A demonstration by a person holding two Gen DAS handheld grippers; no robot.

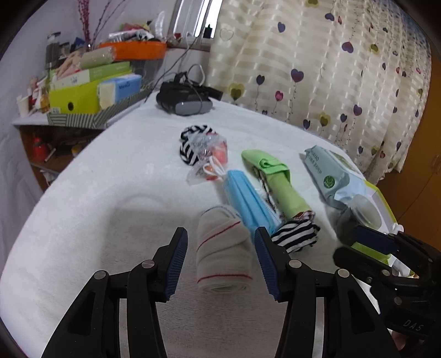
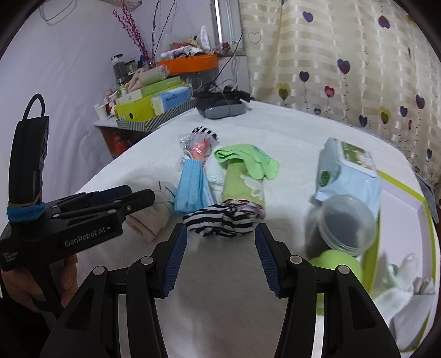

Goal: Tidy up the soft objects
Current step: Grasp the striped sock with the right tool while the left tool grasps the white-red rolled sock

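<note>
- Left gripper (image 1: 221, 260), lower centre of its view: jaws wide, straddling rolled white cloth (image 1: 223, 253) on white surface (image 1: 110, 192), likely lined up to grasp.
- Right gripper (image 2: 221, 257) open, empty; striped sock (image 2: 220, 220) just beyond.

Heart-print curtain (image 1: 317, 68) — black headset (image 1: 183, 100)

I see soft, even daylight in both views, coming from the bright window strip (image 1: 205, 16) at the back beside the cream heart-print curtain (image 1: 317, 68). The white towel-covered desk (image 1: 124, 170) reads bright, nearly washed out at the far end. Broad, faint grey shadows lie on it just ahead of the tongs. Fisheye bending curves every edge, with black vignette corners. The clear round plastic jar (image 2: 344, 223) smears with motion blur; background clutter is soft.
</note>
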